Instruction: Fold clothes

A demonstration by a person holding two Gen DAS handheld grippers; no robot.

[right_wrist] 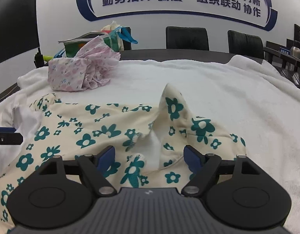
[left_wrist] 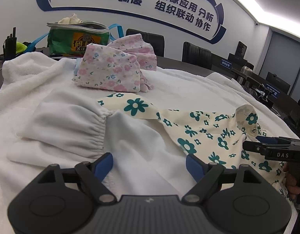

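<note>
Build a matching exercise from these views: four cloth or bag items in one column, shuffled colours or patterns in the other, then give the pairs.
Items:
1. bundled floral garment
2. spread-out flower-print garment
3. gathered-cuff garment
4. zip-top bag

Descriptions:
A. green with a yellow label
B. cream with teal flowers
C. plain white
D. pale with pink flowers

Pairs: 1-D, 2-B, 3-C, 4-A

The white towel [right_wrist: 218, 89] ahead of the right gripper [right_wrist: 150, 156] looks like fluffy terry. The cream floral garment [right_wrist: 103, 134] between its matt black plastic fingers [right_wrist: 190, 157] is smooth cloth; the white garment [left_wrist: 130, 146] under the left gripper [left_wrist: 150, 162] looks softly fleecy.
</note>
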